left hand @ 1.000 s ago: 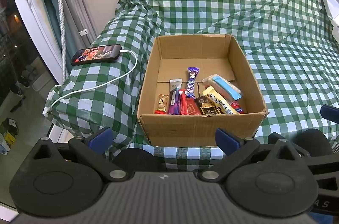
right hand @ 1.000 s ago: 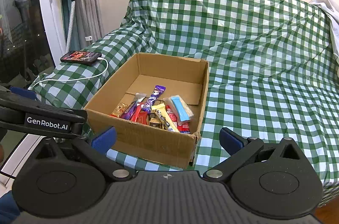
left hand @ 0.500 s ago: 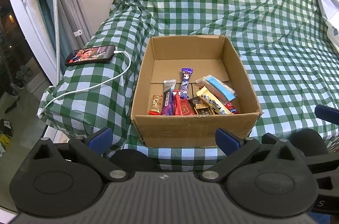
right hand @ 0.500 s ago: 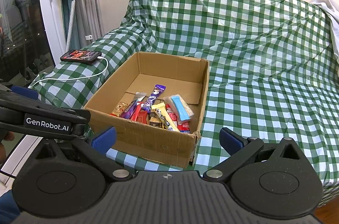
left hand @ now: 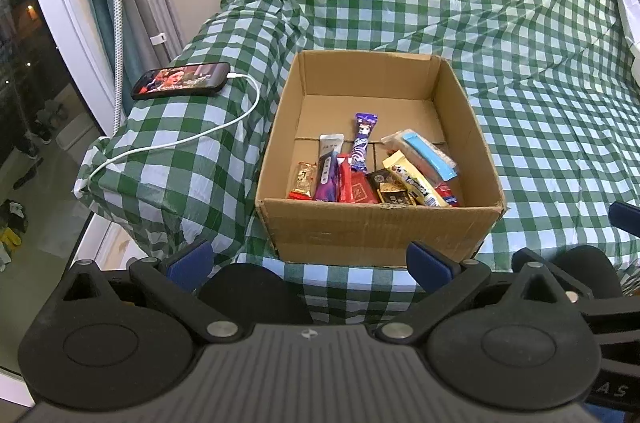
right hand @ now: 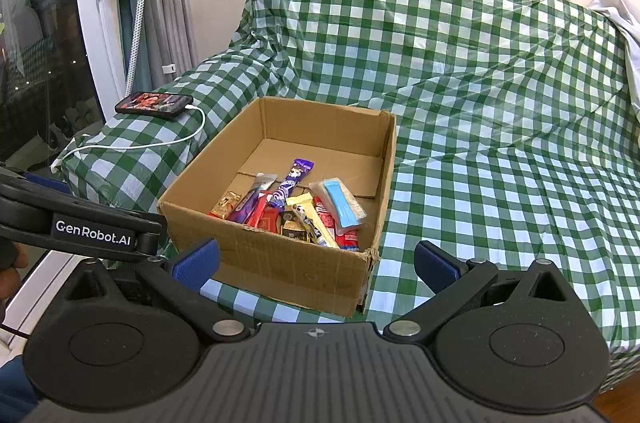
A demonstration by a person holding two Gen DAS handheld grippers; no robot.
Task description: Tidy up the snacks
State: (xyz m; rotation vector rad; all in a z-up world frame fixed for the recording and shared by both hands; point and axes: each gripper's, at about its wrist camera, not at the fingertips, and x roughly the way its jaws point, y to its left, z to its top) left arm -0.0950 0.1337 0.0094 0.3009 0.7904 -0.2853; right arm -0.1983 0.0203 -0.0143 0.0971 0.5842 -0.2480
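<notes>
At the far left of the right wrist view, a phone (right hand: 154,105) with a lit screen lies on the arm of a sofa (right hand: 460,75) covered in green and white check cloth. A white cable (right hand: 132,145) plugs into the phone and trails down toward the left edge.

Lower left in the same view, the left gripper (right hand: 80,229) crosses the frame, its black body printed with "GenRobot.AI" in white. In the left wrist view, the left gripper (left hand: 308,263) has its blue-tipped fingers spread wide and empty, low in the frame, in front of the box.

In the centre, an open cardboard box (right hand: 280,263) sits on the sofa seat. The snacks (right hand: 292,211) lie bunched at the near end of the box floor: a gold wrapper at the left, then purple and red bars, a long purple packet, a yellow bar, and a clear packet with a blue strip at the right. Their printing is too small to read.

Across the bottom of the right wrist view, the right gripper (right hand: 316,263) is also wide apart and holds nothing, short of the box.
</notes>
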